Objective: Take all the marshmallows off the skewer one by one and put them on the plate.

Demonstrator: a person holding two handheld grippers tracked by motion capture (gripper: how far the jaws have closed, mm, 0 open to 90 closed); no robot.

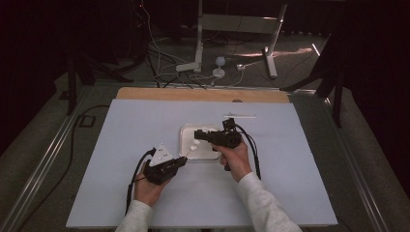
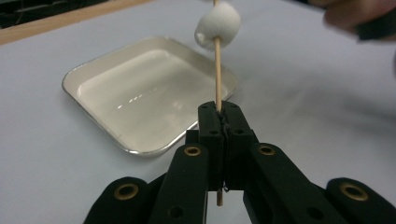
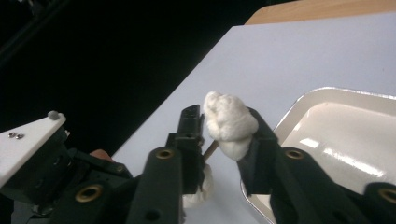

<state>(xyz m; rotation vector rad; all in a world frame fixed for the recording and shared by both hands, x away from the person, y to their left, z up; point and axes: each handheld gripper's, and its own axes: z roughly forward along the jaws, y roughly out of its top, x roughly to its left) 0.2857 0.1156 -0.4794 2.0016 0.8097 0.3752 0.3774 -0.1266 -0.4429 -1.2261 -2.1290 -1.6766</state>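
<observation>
A white square tray (image 1: 183,133) lies mid-table on the pale sheet. My left gripper (image 1: 183,160) (image 2: 220,112), at the tray's near left corner, is shut on a thin wooden skewer (image 2: 217,70) that points up over the tray. One white marshmallow (image 2: 218,23) (image 1: 193,145) is threaded on it. My right gripper (image 1: 197,134) (image 3: 224,123) reaches leftward over the tray and is shut on a second, squashed marshmallow (image 3: 229,123). The skewer's tip (image 3: 210,149) touches the underside of that marshmallow. The threaded marshmallow (image 3: 198,186) sits just below it.
A thin white strip (image 1: 239,116) lies behind the tray. The table's wooden far edge (image 1: 203,94) borders the sheet. Beyond it, cables and a white stand's feet (image 1: 193,65) lie on the floor. The left gripper's body (image 3: 32,154) is close by my right jaws.
</observation>
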